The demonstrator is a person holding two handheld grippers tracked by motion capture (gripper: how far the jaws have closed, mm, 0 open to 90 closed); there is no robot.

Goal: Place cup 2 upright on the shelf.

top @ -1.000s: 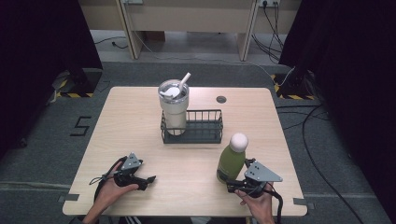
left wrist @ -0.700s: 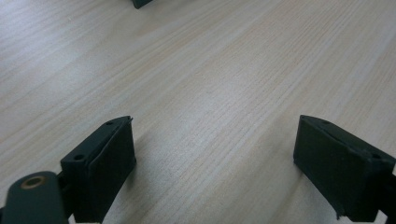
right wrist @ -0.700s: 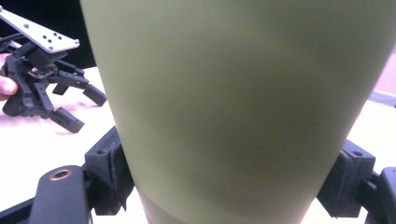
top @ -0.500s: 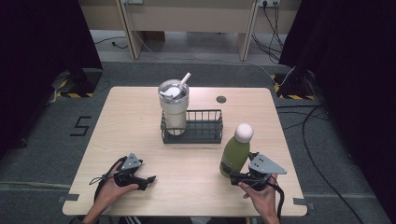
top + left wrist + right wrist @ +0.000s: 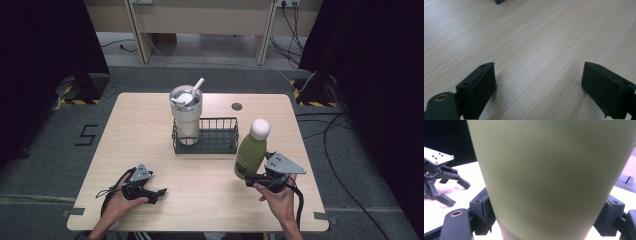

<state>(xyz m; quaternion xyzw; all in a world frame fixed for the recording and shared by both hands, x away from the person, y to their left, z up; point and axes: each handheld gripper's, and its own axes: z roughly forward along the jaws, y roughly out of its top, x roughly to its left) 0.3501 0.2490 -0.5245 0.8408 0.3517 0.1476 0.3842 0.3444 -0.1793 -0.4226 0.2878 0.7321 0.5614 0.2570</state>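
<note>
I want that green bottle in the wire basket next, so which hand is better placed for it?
Right. The right gripper is shut on the green bottle, close beside the wire basket. The left gripper rests open on the table.

one green bottle (image 5: 251,151), one tumbler (image 5: 186,115), one wire basket (image 5: 220,141), two grippers.

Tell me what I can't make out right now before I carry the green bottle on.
- Bottle base: hidden in the high view by the right tool; cut off by the bottom edge in the right gripper view.
- Bottle cap: above the top edge in the right gripper view.
- Cup contents: too small in the high view, lid and straw cover them.
- Basket floor: too small and dark in the high view to tell whether anything lies there.
</note>
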